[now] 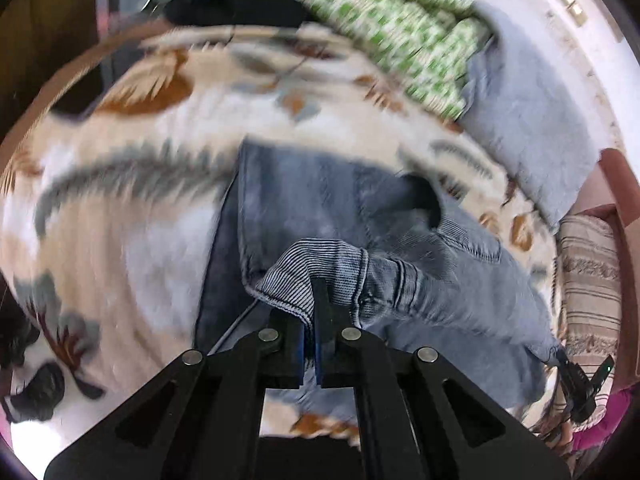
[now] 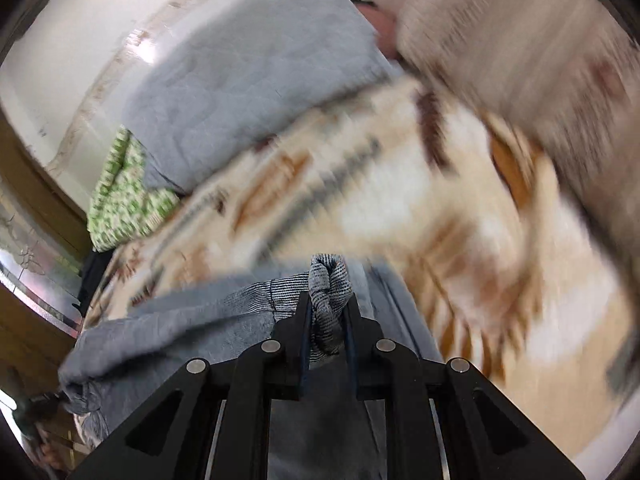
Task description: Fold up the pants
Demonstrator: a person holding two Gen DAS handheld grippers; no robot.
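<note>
Blue denim pants (image 1: 340,216) lie on a cream blanket with a leaf pattern (image 1: 140,200). My left gripper (image 1: 310,300) is shut on the ribbed waistband (image 1: 304,268) and holds it lifted above the legs. My right gripper (image 2: 328,304) is shut on another bunched part of the ribbed waistband (image 2: 329,276); the pants (image 2: 168,328) stretch away to its left. The right gripper also shows small at the lower right of the left wrist view (image 1: 576,384), holding the far end of the waist. Both views are motion-blurred.
A grey-blue quilted pillow (image 1: 528,120) (image 2: 240,80) and a green patterned cloth (image 1: 400,28) (image 2: 120,192) lie at the far side of the bed by the white wall. A striped beige cushion (image 1: 588,280) (image 2: 520,60) sits at the right. A dark garment (image 1: 236,4) lies at the back.
</note>
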